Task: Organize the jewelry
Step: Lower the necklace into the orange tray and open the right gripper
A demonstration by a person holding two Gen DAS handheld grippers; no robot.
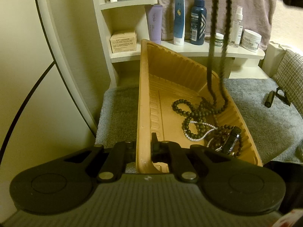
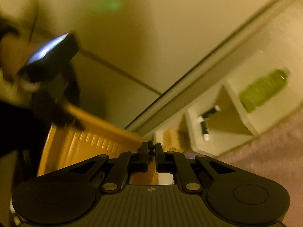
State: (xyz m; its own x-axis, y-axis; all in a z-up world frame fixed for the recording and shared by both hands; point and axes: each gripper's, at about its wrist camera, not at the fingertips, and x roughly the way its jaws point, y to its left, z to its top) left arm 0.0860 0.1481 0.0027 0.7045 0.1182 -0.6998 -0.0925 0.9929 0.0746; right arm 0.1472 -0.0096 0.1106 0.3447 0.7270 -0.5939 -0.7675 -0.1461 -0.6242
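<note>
Beads hanging into the tilted tray

The left gripper [image 1: 144, 147] is clamped on the tray [image 1: 145, 98] rim. The right gripper [image 2: 151, 151] pinches a dark bead strand [image 1: 212, 56] whose lower end lies in the tray among beads [image 1: 191, 113] and pearls [image 1: 198, 132].

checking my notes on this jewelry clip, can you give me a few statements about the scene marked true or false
1. The left gripper is clamped on the rim of the tan plastic tray. True.
2. The tray lies flat on the grey towel. False: it is tilted, its gripped side raised.
3. The right gripper is shut on a dark bead strand that hangs down into the tray. True.
4. The white pearl strand lies on the towel outside the tray. False: it lies in the tray among dark beads.
5. The shelf behind the tray holds only books. False: bottles and jars.
</note>
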